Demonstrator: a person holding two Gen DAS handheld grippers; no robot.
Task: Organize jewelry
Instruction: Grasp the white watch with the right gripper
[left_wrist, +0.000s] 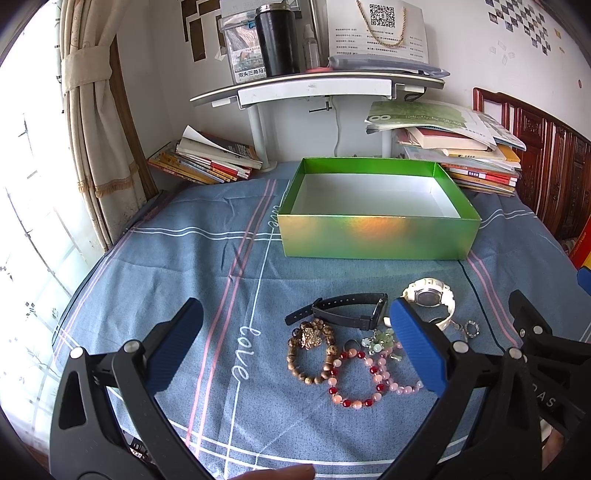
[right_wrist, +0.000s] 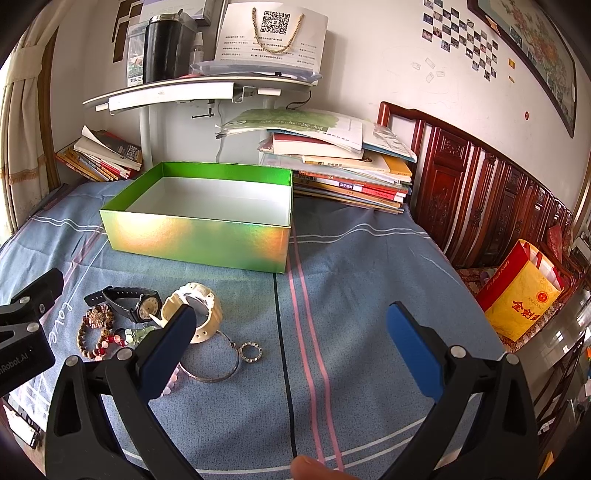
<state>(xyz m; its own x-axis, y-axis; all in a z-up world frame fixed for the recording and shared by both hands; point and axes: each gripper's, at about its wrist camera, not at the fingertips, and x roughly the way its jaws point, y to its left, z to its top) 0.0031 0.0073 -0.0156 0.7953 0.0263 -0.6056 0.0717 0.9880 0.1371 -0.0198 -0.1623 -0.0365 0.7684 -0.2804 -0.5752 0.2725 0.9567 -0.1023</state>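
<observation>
An open, empty green box stands on the blue cloth. In front of it lies a pile of jewelry: a black watch, a white watch, a brown bead bracelet, a red and pink bead bracelet, a silver bangle and a small ring. My left gripper is open above the pile's left side. My right gripper is open, with the pile at its left finger.
Book stacks lie behind the box on both sides. A white shelf with a black flask stands at the back. A carved wooden bed frame and a yellow bag are at the right.
</observation>
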